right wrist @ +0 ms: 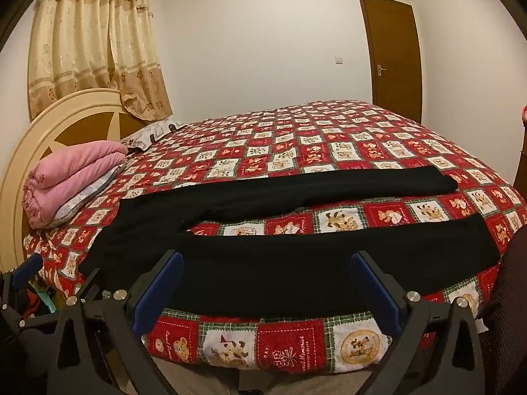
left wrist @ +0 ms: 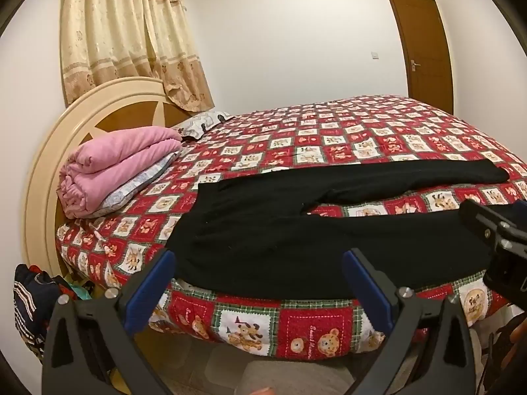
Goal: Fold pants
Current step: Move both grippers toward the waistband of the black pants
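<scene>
Black pants [left wrist: 273, 227] lie flat on the bed, waist at the left, both legs spread apart and running right; they also show in the right wrist view [right wrist: 263, 263]. My left gripper [left wrist: 258, 260] is open and empty, in front of the bed's near edge by the waist end. My right gripper [right wrist: 266, 260] is open and empty, in front of the near leg. The right gripper's body shows at the right edge of the left wrist view [left wrist: 494, 233]. The left gripper shows at the lower left of the right wrist view [right wrist: 23, 273].
The bed has a red patchwork bear quilt [left wrist: 329, 138]. A folded pink blanket [left wrist: 112, 168] on pillows sits by the round cream headboard [left wrist: 49, 151]. A pile of clothes [left wrist: 29, 299] lies on the floor at left. A brown door [left wrist: 425, 49] is at the far right.
</scene>
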